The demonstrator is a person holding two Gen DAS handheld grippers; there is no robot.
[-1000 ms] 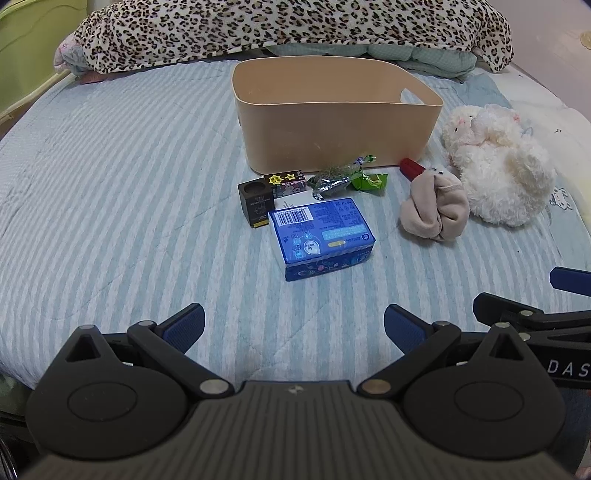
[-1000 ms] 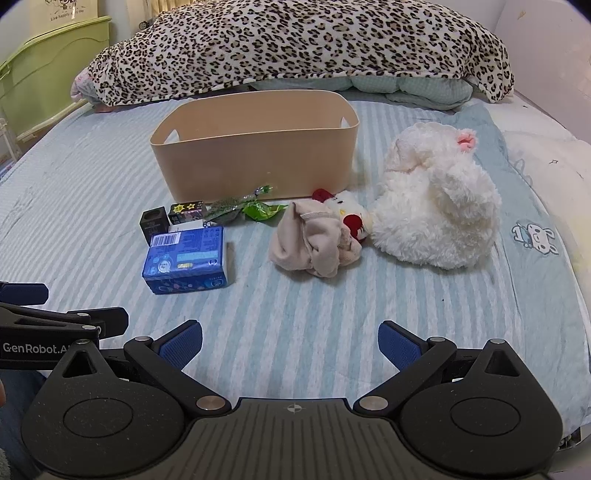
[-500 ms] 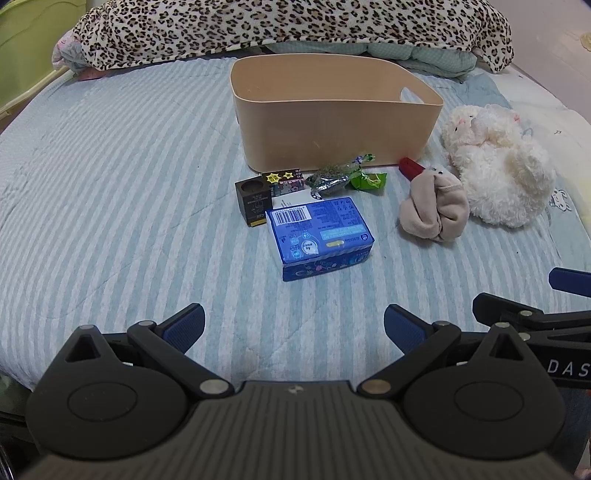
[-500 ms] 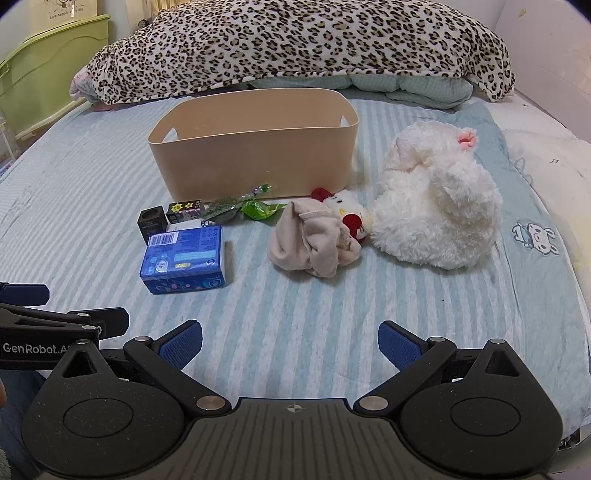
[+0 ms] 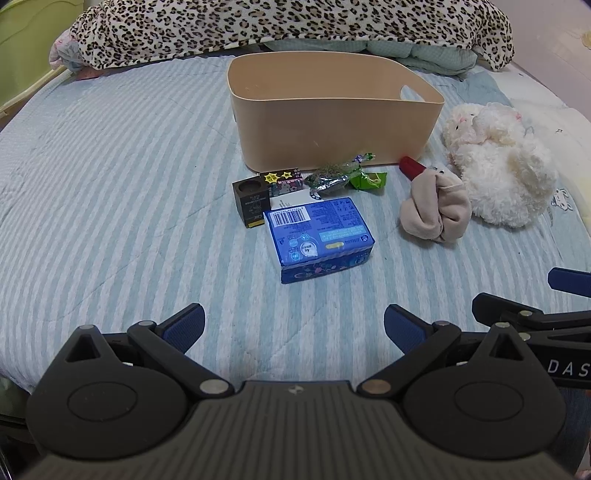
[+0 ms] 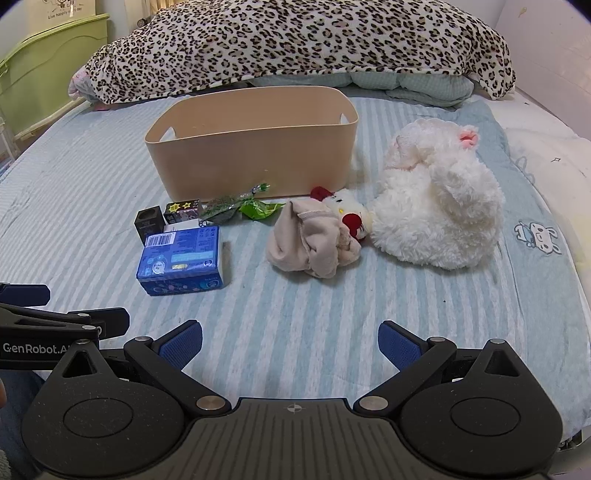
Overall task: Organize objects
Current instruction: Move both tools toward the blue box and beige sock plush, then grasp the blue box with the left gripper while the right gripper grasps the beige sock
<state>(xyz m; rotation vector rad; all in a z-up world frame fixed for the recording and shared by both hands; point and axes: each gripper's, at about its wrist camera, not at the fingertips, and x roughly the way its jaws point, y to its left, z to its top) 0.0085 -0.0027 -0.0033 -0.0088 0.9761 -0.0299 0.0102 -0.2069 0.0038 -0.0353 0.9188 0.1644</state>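
A tan bin [image 5: 332,122] [image 6: 255,155] stands on the striped bed. In front of it lie a blue box [image 5: 319,234] [image 6: 181,258], a small black box [image 5: 251,199] [image 6: 149,221], a starred packet [image 5: 282,179] [image 6: 181,208], green wrappers [image 5: 347,177] [image 6: 240,205], a beige cloth bundle [image 5: 436,206] [image 6: 306,240] and a white plush [image 5: 502,170] [image 6: 436,210]. My left gripper [image 5: 293,326] is open and empty, short of the blue box. My right gripper [image 6: 290,343] is open and empty, short of the cloth bundle.
A leopard-print blanket [image 5: 280,26] [image 6: 295,44] is heaped at the head of the bed. A small red-and-white toy [image 6: 347,214] lies between the cloth and the plush. Green furniture [image 6: 44,74] stands at the left. Each gripper shows at the edge of the other's view.
Both grippers have crept slightly forward toward the objects. Nothing on the bed has moved, and both grippers stay open.
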